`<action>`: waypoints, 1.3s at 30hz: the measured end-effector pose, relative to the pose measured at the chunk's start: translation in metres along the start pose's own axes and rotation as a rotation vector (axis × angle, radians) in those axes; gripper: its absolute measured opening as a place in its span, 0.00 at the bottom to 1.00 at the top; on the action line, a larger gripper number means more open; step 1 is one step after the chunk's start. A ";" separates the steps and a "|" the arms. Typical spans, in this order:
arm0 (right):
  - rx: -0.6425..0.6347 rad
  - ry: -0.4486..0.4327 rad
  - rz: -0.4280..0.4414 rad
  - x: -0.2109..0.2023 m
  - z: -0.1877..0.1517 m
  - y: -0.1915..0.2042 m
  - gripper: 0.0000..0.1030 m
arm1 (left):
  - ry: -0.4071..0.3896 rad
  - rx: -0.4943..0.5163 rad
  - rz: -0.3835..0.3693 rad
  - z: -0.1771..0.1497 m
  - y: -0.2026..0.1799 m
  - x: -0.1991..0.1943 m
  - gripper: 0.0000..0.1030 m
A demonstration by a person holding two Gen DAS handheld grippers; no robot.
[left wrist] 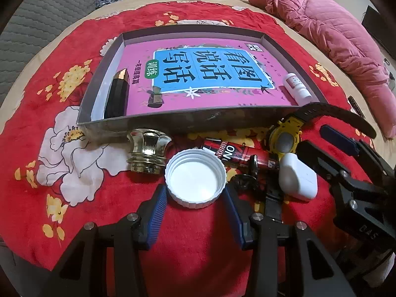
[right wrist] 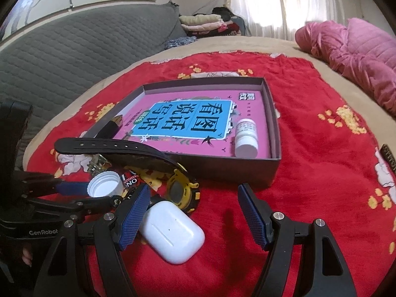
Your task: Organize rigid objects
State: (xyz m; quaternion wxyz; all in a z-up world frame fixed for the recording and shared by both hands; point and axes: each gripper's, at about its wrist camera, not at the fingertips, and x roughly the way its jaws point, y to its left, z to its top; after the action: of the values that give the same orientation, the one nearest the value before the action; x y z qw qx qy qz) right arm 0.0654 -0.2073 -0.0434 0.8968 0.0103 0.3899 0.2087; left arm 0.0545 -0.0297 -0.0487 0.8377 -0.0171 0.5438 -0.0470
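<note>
The task is about half done, as far as one can judge. The shallow box on the red blanket has already 3 things inside: a pink book flat on the bottom, a dark pointed bottle lying along the left wall, and a small white bottle lying at the right side.

Still outside, just in front of the box's near wall: a gold cap, a white lid with its open side up, a red tube, a yellow watch with black strap, and a white earbud case. So approx. 5 items are left.

The left gripper is about half open, with its blue pads on both sides of the white lid; whether the pads press on it cannot be told, and the lid sits on the blanket. The right gripper stands wide open and holds nothing. Its left pad is touching or almost touching the earbud case, which lies partly between the jaws.

Probably the lid and the case go into the box next.
</note>
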 end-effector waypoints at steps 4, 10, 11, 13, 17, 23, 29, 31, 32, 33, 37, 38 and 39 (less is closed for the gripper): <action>0.049 0.011 0.031 0.008 0.001 -0.009 0.69 | -0.002 -0.016 -0.006 0.002 0.004 0.003 0.45; 0.109 0.022 0.061 0.014 0.003 -0.020 0.57 | -0.009 -0.035 -0.011 0.006 0.008 0.006 0.45; 0.112 0.023 0.064 0.015 0.003 -0.020 0.56 | -0.010 -0.039 -0.013 0.007 0.009 0.006 0.45; 0.116 0.025 0.071 0.017 0.003 -0.021 0.54 | -0.012 -0.043 -0.015 0.007 0.009 0.007 0.45; 0.102 0.032 0.089 0.021 0.003 -0.018 0.50 | -0.013 -0.056 -0.021 0.009 0.011 0.009 0.45; 0.071 0.048 0.105 0.029 0.003 -0.010 0.46 | -0.015 -0.075 -0.027 0.013 0.013 0.013 0.46; 0.050 0.049 0.118 0.035 0.004 -0.007 0.37 | -0.016 -0.091 -0.032 0.016 0.017 0.016 0.46; 0.038 0.052 0.127 0.037 0.004 -0.004 0.32 | -0.015 -0.095 -0.032 0.017 0.017 0.017 0.46; 0.030 0.051 0.125 0.037 0.004 -0.004 0.32 | -0.014 -0.095 -0.032 0.017 0.017 0.018 0.46; 0.023 0.051 0.124 0.038 0.004 -0.003 0.32 | -0.015 -0.095 -0.030 0.016 0.017 0.018 0.46; 0.043 0.061 0.148 0.043 0.004 -0.006 0.31 | -0.016 -0.094 -0.027 0.016 0.016 0.020 0.47; 0.061 0.065 0.162 0.045 0.005 -0.009 0.31 | -0.017 -0.097 -0.028 0.017 0.016 0.021 0.47; 0.074 0.070 0.176 0.047 0.005 -0.012 0.31 | -0.016 -0.100 -0.028 0.017 0.016 0.021 0.48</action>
State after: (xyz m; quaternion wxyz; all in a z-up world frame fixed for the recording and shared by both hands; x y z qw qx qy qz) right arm 0.1014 -0.1994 -0.0747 0.8599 0.0706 0.4260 0.2723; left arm 0.0798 -0.0163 -0.0624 0.8393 -0.0670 0.5387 -0.0315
